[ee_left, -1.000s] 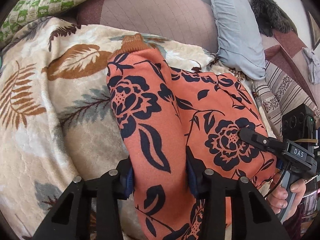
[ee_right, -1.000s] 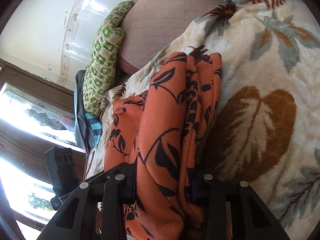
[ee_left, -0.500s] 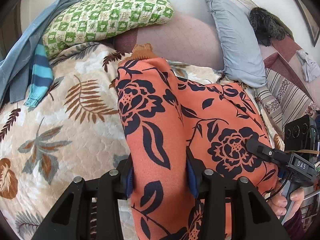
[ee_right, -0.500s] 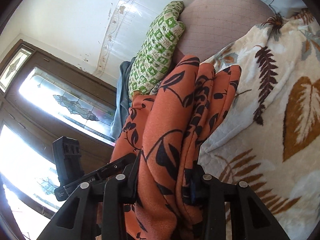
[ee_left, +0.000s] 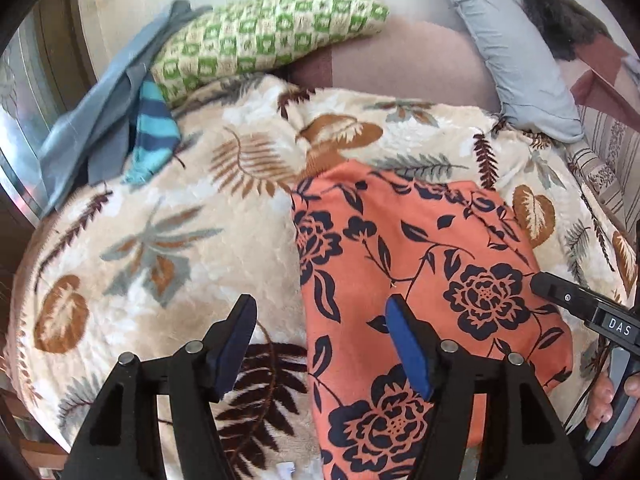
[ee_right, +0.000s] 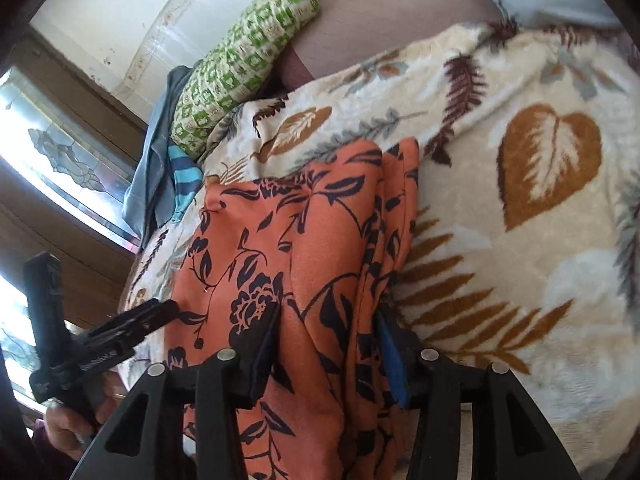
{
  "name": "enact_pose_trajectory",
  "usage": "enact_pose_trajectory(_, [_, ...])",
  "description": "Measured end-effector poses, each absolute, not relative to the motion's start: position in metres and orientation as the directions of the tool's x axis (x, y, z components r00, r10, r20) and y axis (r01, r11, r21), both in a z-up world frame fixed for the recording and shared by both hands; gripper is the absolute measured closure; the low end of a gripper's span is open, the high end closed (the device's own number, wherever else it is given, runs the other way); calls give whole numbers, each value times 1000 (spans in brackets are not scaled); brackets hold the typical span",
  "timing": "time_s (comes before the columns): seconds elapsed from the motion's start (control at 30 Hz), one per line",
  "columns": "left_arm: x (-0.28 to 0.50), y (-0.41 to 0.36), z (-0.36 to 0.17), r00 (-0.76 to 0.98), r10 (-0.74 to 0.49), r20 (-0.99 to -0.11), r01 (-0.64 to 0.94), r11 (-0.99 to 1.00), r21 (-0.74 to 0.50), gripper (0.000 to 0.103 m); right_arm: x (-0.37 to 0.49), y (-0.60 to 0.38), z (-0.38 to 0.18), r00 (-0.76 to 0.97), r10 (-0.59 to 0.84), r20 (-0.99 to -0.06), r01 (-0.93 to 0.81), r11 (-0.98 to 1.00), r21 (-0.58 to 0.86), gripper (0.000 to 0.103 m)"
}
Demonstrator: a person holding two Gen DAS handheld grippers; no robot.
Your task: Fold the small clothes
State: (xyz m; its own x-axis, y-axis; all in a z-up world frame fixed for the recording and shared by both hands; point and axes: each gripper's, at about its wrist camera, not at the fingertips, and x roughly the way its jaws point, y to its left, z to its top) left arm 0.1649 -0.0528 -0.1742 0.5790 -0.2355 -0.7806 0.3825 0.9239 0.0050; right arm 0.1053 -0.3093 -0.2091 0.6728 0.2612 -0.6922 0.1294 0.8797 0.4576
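Our left gripper (ee_left: 320,332) has its fingers spread wide apart, holding nothing. The blue pad of one finger (ee_left: 408,350) hovers over the left part of the orange flowered garment (ee_left: 420,280), while the other finger hangs over the leaf-print blanket (ee_left: 180,240) beside it.

Our right gripper (ee_right: 326,344) has its fingers closed on a thick bunch of the same garment (ee_right: 304,248); several layers of orange cloth pass between the two pads, and the stacked folded edges run away from the fingers along the garment's right side. In the left wrist view the right gripper (ee_left: 560,296) reaches in from the right edge at the garment's near right part, with the hand (ee_left: 612,396) on its handle below. In the right wrist view the left gripper (ee_right: 152,312) shows at the left, just beside the garment's edge.

The garment lies folded into a rough block on the blanket, near its middle. Further out, a green checked pillow (ee_left: 272,32) rests against the mauve headboard cushion (ee_left: 400,64), with a grey-blue cloth (ee_left: 100,108) and a striped turquoise piece (ee_left: 154,128) at the blanket's far left. A pale blue pillow (ee_left: 512,56) leans at the far right.
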Motion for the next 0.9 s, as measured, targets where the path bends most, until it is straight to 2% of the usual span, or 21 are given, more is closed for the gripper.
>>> enact_pose_trajectory(0.17, [128,-49,-125,727,-220,-650,385,915,121,25,78,-282,-182,745,242,-622,28,920,391,53])
enact_pose_trajectory(0.33, [104,-42,-102,784,-208,-584,370,913,171,25,54,-255,-180,734,334,-592,-56,898,437,53])
enact_pose_trajectory(0.43, [97,-36,-95,799,-201,-566,354,919,172,25,48,-249,-191,704,340,-624,-42,897,440,53])
enact_pose_trajectory(0.57, [88,-31,-88,811,-191,-553,331,929,165,25,64,-251,-234,558,345,-755,54,893,447,53])
enact_pose_trajectory(0.9, [88,-32,-85,819,-175,-547,312,935,168,25,58,-255,-209,646,328,-689,24,894,447,53])
